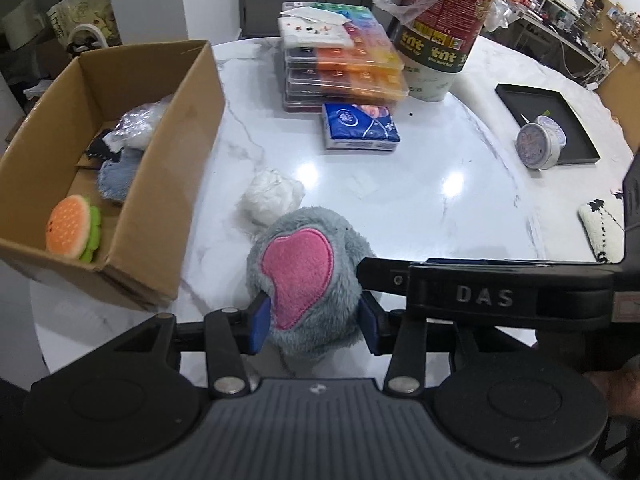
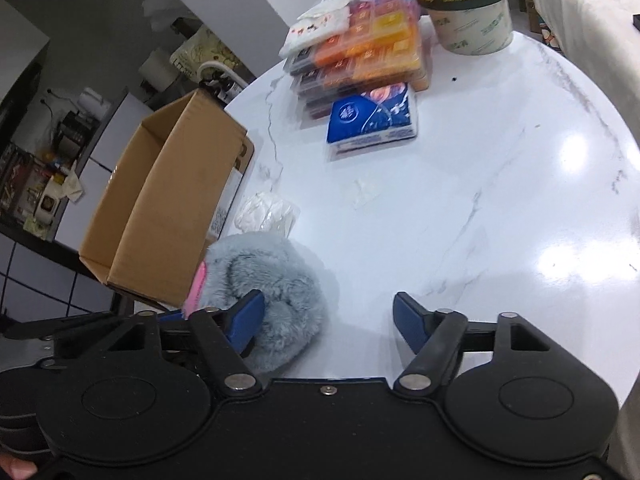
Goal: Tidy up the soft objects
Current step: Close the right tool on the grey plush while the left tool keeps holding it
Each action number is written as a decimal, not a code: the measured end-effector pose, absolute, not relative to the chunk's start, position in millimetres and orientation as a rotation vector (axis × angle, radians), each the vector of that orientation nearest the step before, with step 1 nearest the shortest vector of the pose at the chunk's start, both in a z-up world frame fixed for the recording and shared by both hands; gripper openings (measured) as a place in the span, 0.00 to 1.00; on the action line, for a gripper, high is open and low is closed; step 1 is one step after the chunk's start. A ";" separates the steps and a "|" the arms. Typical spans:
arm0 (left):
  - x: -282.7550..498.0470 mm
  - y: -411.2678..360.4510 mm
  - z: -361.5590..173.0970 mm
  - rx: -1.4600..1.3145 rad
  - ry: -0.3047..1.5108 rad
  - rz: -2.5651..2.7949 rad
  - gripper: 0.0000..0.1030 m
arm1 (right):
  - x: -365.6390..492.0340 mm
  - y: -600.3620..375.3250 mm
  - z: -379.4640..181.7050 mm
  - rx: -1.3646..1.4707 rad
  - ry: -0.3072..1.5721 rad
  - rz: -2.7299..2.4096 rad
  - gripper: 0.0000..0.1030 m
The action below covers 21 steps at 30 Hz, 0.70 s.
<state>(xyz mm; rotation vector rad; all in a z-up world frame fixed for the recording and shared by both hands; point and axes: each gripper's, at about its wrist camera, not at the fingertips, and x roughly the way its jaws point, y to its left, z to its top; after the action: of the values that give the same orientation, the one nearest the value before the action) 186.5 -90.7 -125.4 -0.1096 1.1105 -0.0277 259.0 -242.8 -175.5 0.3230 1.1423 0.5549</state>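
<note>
A grey plush toy with a pink patch (image 1: 306, 280) sits on the white marble table, between the blue pads of my left gripper (image 1: 314, 324), which is shut on it. The toy also shows in the right wrist view (image 2: 268, 280). My right gripper (image 2: 326, 322) is open and empty just right of the toy; its left finger (image 2: 244, 322) is in front of the fur. A cardboard box (image 1: 176, 128) at the left holds a burger-shaped plush (image 1: 74, 227), a blue plush (image 1: 116, 176) and a bagged white item (image 1: 138, 124). A crumpled white soft item (image 1: 270, 196) lies behind the toy.
A blue tissue pack (image 1: 360, 126), a stack of colourful plastic cases (image 1: 344, 64) and a large tub (image 1: 440, 36) stand at the back. A black tray (image 1: 548, 120) with a round tin (image 1: 538, 146) is at the right. A white knitted item (image 1: 602, 226) lies at the right edge.
</note>
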 end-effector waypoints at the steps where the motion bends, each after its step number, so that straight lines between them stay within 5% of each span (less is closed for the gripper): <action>1: 184.4 -89.6 -124.1 -0.112 1.110 -0.026 0.43 | 258.9 -241.9 -176.7 0.323 1.149 0.557 0.60; 11: 171.9 -80.8 -87.9 -0.077 0.984 0.001 0.44 | 259.0 -252.3 -177.0 0.386 1.149 0.536 0.59; 21: 189.1 -70.8 -110.9 -0.233 1.032 0.027 0.44 | 259.5 -259.7 -191.4 0.537 1.188 0.516 0.59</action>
<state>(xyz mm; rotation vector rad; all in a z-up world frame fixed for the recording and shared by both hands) 189.1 -70.8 -110.9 -0.2330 1.0315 0.0270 259.5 -259.7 -191.4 0.5365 1.1879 0.5156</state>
